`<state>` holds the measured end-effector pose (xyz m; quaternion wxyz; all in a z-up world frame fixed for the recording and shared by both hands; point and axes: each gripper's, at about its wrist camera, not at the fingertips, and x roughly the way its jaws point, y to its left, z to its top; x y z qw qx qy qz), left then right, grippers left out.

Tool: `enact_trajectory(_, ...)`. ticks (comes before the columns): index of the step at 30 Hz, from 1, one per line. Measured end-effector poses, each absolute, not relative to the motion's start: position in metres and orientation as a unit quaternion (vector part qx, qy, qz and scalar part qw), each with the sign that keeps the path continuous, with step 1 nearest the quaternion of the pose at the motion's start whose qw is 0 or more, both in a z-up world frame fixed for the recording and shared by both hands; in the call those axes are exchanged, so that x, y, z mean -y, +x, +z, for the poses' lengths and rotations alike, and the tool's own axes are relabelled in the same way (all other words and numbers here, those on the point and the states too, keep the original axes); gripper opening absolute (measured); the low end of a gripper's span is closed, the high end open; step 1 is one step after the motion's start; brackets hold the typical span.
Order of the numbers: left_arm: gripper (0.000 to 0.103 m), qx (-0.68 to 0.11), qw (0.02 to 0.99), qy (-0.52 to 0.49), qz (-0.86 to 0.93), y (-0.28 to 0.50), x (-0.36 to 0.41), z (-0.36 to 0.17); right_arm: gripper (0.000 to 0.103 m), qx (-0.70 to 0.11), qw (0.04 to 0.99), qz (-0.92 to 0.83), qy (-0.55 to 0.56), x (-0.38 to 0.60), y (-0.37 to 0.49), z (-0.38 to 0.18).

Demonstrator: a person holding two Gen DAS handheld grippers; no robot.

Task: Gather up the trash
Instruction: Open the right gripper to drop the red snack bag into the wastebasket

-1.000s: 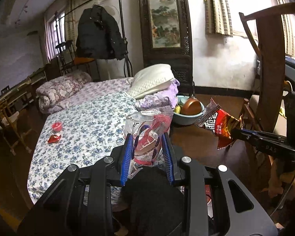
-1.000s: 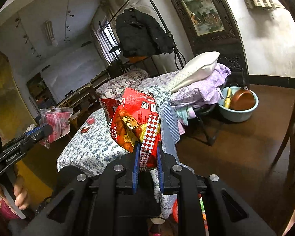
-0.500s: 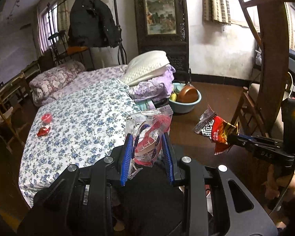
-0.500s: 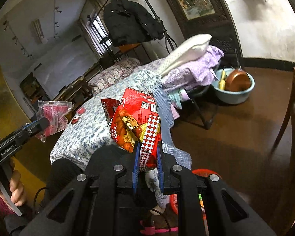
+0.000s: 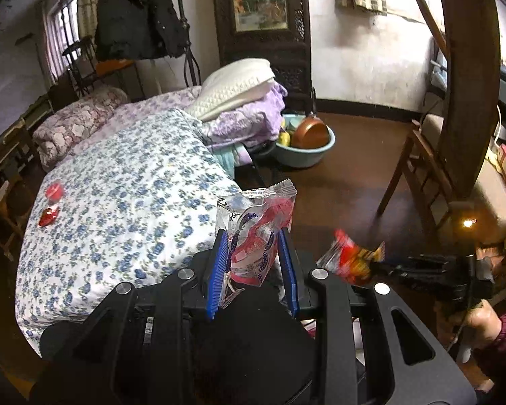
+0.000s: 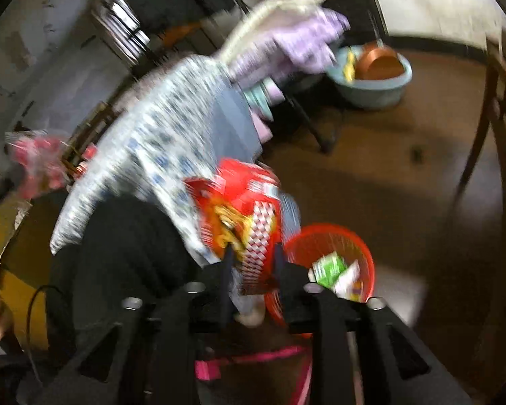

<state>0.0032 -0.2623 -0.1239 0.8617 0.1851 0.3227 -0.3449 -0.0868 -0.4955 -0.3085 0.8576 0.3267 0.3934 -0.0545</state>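
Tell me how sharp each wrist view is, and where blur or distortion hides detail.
Left wrist view: mostly sharp, the clear snack packet between the left gripper pads is crisp; only the right gripper and its red chip bag smear. Right wrist view: motion-blurred throughout, streaking the floral bedspread and the red basket. Both show fisheye bending and dark corners.

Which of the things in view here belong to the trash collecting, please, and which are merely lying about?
Job: red snack bag between right gripper jaws, which have just been opening; clear wrapper in left gripper; red bin; red wrappers on bed.
Lying about: pillow, blue basin, jacket.
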Motion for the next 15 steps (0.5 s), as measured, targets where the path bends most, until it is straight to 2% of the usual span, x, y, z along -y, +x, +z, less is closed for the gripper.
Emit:
enact_trajectory(1, 0.031, -0.325, 0.86, 0.188, -0.346, 0.004, 0.265, -0.126, 0.05, -0.389, 0.856, -0.056, 0.335, 0.499, -0.089, -0.311)
enact_trajectory(15, 0.031, -0.372, 0.802, 0.22, -0.411, 0.006, 0.337, -0.159, 0.054, -0.316, 0.886, -0.119, 0.319, 0.541, -0.114, -0.282)
